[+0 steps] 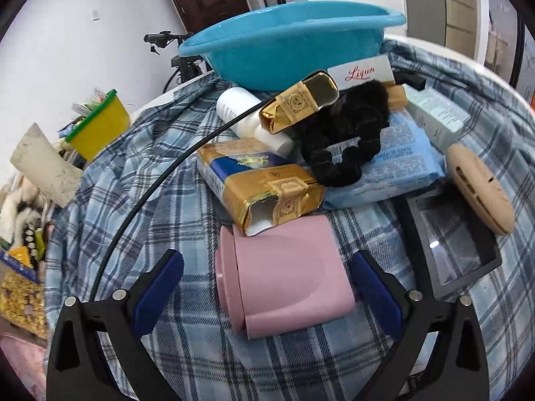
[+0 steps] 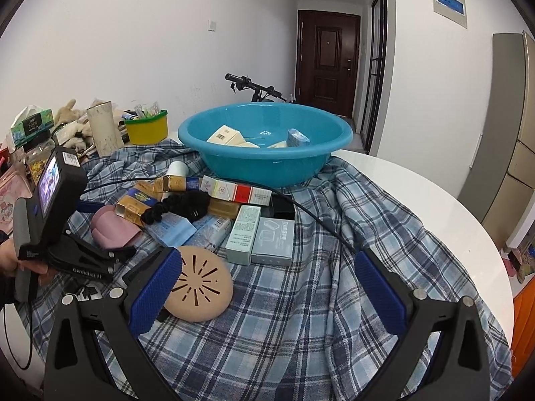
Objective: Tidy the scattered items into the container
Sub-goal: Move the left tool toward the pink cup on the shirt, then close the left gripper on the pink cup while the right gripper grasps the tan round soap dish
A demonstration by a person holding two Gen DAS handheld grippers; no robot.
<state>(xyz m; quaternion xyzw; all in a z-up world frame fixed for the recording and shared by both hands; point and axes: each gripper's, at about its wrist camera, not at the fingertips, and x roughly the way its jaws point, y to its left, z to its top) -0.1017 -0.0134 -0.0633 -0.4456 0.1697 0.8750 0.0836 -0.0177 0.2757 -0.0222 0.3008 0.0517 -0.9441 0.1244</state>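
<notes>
A blue basin point(image 2: 264, 153) stands at the back of the plaid cloth and holds several small boxes; it also shows in the left wrist view point(image 1: 287, 46). A pink cup point(image 1: 284, 274) lies on its side between the fingers of my open left gripper point(image 1: 267, 287); the pads do not touch it. Beyond it lie gold packs point(image 1: 264, 183), a black scrunchie point(image 1: 344, 133), a white bottle point(image 1: 247, 113) and a blue wipes pack point(image 1: 394, 163). My right gripper point(image 2: 267, 287) is open and empty, beside a tan round disc point(image 2: 200, 287).
Pale green boxes point(image 2: 260, 237) lie in front of the basin. A black cable point(image 2: 317, 217) crosses the cloth. A black frame point(image 1: 451, 244) lies at the right of the cup. A yellow tub point(image 2: 147, 127) and clutter stand at the far left. The white table edge point(image 2: 451, 220) curves at the right.
</notes>
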